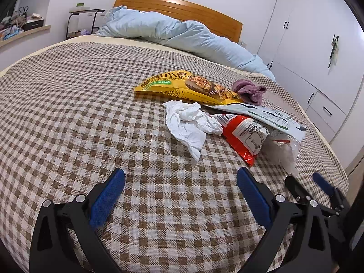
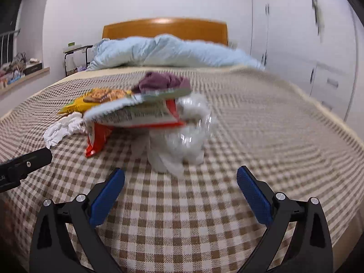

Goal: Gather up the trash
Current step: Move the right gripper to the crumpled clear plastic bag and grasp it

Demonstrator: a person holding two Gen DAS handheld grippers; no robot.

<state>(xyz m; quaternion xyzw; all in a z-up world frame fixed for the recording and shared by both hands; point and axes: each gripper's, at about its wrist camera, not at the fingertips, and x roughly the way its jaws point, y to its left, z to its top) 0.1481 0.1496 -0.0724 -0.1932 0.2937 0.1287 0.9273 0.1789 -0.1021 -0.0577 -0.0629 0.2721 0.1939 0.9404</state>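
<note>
A pile of trash lies on the checked bedspread (image 1: 91, 113). In it are a yellow snack bag (image 1: 182, 86), a crumpled white tissue (image 1: 188, 122), a red wrapper (image 1: 241, 136), a white flat packet (image 1: 261, 113) and a clear crinkled plastic bag (image 1: 284, 150). My left gripper (image 1: 180, 182) is open, short of the tissue, nothing between its fingers. My right gripper (image 2: 180, 182) is open too, just in front of the clear plastic bag (image 2: 182, 141); its view is blurred. The red wrapper (image 2: 97, 138), tissue (image 2: 61, 129) and yellow bag (image 2: 91, 102) lie to its left.
A purple cloth (image 1: 250, 91) lies behind the pile. A light blue duvet (image 1: 170, 31) is bunched at the wooden headboard (image 1: 182, 9). White wardrobes (image 1: 307, 45) stand on the right, a small side table (image 1: 84, 18) at the far left. The bed's right edge is close.
</note>
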